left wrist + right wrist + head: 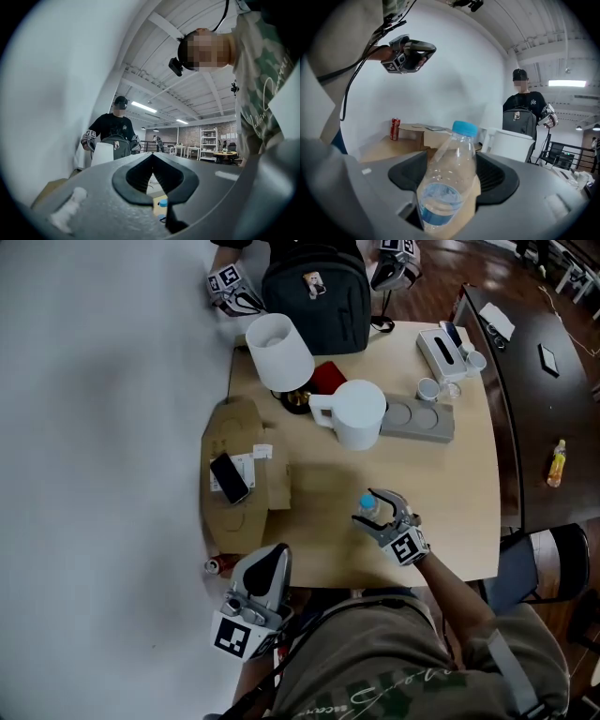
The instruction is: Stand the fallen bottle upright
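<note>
The right tongs (370, 510) grip the bottle (447, 178) by its body over the near right of the table (459, 531), cap tilted. I'd straighten it fully, set it down gently, then let go. The left tongs (270, 557) hang closed and empty.

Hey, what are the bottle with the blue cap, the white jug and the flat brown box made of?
Bottle: probably thin clear plastic with a glossy finish; the table shows through its walls.
White jug: smooth, even white, probably plastic, though ceramic can't be ruled out.
Brown box: cardboard, judging by its dull tan face and folded flaps.
</note>
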### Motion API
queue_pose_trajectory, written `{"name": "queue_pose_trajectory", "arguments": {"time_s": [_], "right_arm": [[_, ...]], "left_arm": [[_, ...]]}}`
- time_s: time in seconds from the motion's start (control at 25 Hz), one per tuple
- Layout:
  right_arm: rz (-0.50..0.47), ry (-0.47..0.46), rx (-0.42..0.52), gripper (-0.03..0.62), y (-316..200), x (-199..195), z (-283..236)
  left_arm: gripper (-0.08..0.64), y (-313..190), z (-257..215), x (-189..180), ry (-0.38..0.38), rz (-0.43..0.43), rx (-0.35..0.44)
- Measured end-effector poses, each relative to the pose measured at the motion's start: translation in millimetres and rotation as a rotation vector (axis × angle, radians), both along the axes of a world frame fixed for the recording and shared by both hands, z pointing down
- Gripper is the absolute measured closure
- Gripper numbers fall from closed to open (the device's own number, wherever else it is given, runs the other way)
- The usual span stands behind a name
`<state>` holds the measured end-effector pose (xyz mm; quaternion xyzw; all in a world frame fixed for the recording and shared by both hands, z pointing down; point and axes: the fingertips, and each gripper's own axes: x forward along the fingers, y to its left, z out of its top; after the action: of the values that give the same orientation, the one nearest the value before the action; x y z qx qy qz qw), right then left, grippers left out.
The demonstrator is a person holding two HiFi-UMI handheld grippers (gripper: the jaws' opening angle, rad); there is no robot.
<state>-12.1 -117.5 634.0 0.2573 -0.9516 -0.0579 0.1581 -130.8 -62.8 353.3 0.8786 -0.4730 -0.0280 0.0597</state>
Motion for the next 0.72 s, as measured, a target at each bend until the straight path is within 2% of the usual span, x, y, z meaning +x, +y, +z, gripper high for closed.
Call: {"name": "queue_pose_trajectory", "arguments": {"time_s": [0.12, 0.2, 0.48, 0.56, 0.72], "right_arm": [[0.006, 0.000, -0.012, 0.264, -1.5, 5.2, 2.7], [-0.005, -0.015, -0.014, 0.232, -1.5, 5.9, -3.3], [-0.005, -0.082, -0.017, 0.232, 4.6, 6.9, -40.0], [0.001, -0.134, 0.005, 0.233, 6.5, 9.6, -64.7], [0.057, -0.306, 0.018, 0.282, 16.7, 17.7, -133.7]], "left_arm": [[0.555, 1.8, -0.5, 4.0, -0.002, -0.003, 0.000], [0.555, 2.0, -1.5, 5.3, 0.000, -0.006, 0.003], [0.555, 6.5, -4.5, 6.2, 0.018, -0.015, 0.015], [0.555, 8.3, -5.7, 5.5, 0.028, -0.015, 0.021], [0.555, 14.5, -4.7, 1.2, 0.053, 0.002, 0.029]]}}
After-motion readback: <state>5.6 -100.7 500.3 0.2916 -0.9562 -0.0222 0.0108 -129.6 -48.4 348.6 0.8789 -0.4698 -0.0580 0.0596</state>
